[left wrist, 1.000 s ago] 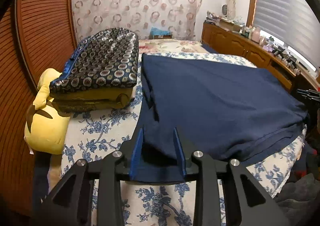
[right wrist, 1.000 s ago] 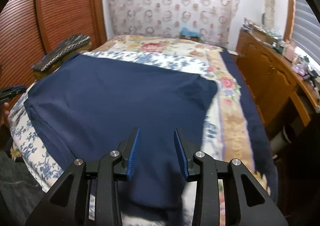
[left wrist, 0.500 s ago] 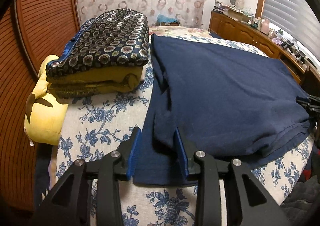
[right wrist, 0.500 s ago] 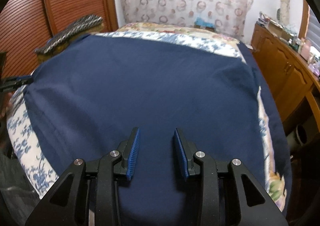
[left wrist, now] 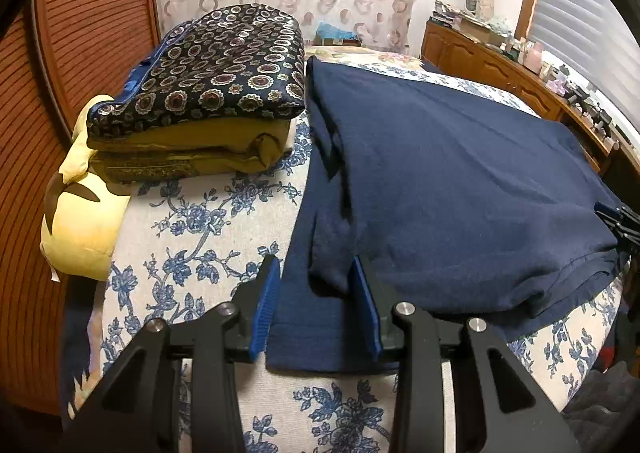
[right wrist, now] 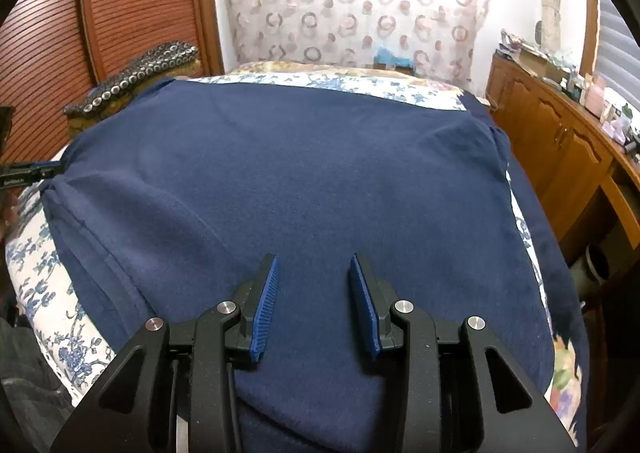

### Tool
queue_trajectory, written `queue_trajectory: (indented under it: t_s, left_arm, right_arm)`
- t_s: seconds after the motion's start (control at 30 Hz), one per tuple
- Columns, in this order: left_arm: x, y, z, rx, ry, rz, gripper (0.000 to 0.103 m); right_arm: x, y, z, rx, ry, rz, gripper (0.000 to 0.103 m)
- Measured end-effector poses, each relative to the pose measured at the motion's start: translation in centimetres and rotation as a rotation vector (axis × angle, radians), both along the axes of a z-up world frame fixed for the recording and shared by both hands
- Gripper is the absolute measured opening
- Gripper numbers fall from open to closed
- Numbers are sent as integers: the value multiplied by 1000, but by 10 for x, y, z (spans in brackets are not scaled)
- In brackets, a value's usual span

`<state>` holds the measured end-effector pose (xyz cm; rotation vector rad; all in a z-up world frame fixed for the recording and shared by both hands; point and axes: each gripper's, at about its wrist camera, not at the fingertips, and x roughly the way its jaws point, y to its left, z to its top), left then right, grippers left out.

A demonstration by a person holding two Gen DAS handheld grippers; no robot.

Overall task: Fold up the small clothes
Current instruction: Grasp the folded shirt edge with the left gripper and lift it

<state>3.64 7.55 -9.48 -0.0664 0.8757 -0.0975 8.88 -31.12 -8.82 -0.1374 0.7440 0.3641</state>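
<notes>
A navy blue shirt (left wrist: 460, 181) lies spread flat on the floral bedsheet (left wrist: 192, 221); it also fills the right wrist view (right wrist: 304, 181). My left gripper (left wrist: 316, 273) is open, its blue pads either side of the shirt's near left corner and sleeve fold. My right gripper (right wrist: 314, 273) is open and empty, over the shirt's near right part. The right gripper's tip (left wrist: 618, 221) shows at the shirt's right edge in the left wrist view. The left gripper's tip (right wrist: 28, 175) shows at the shirt's left edge in the right wrist view.
A stack of folded patterned and mustard bedding (left wrist: 208, 101) lies left of the shirt, with a yellow cushion (left wrist: 80, 221) beside it. A wooden louvred door (right wrist: 128, 5) stands on the left. A wooden dresser (right wrist: 568, 141) with clutter runs along the right.
Both grippers have moved forward and lower toward the shirt. The left one now straddles the shirt's near left corner. The right one has shifted left, over the shirt's body.
</notes>
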Motion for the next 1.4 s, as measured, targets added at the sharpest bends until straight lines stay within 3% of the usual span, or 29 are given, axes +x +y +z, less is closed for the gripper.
queue_trajectory:
  t_s: [0.4,0.47,0.53,0.6,0.73,0.97,1.4]
  left_arm:
    - [5,-3,2,-35,-17,-19,35]
    - [6,-4,1,-34,-18,-38,25]
    - [8,-6,2,-48,-6,-68,6]
    - [9,-10,4,-42,-8,-77,3]
    - [4,-17,20,-61,-64,-89,3]
    - [-1,-35,59,-74,-180,-116,3]
    - [12,-62,82,-49,-240,-164,3]
  right_arm:
    - [-5,-1,-2,12,-24,-6,37]
    - [-5,-1,-3,16,-29,-7,37]
    - [-5,0,-3,14,-34,-6,38]
    - [-5,2,-3,2,-39,-2,41]
    - [-2,2,-2,-9,-31,-12,51]
    - [3,3,0,-28,3,-18,53]
    - [7,3,2,-30,39,-17,54]
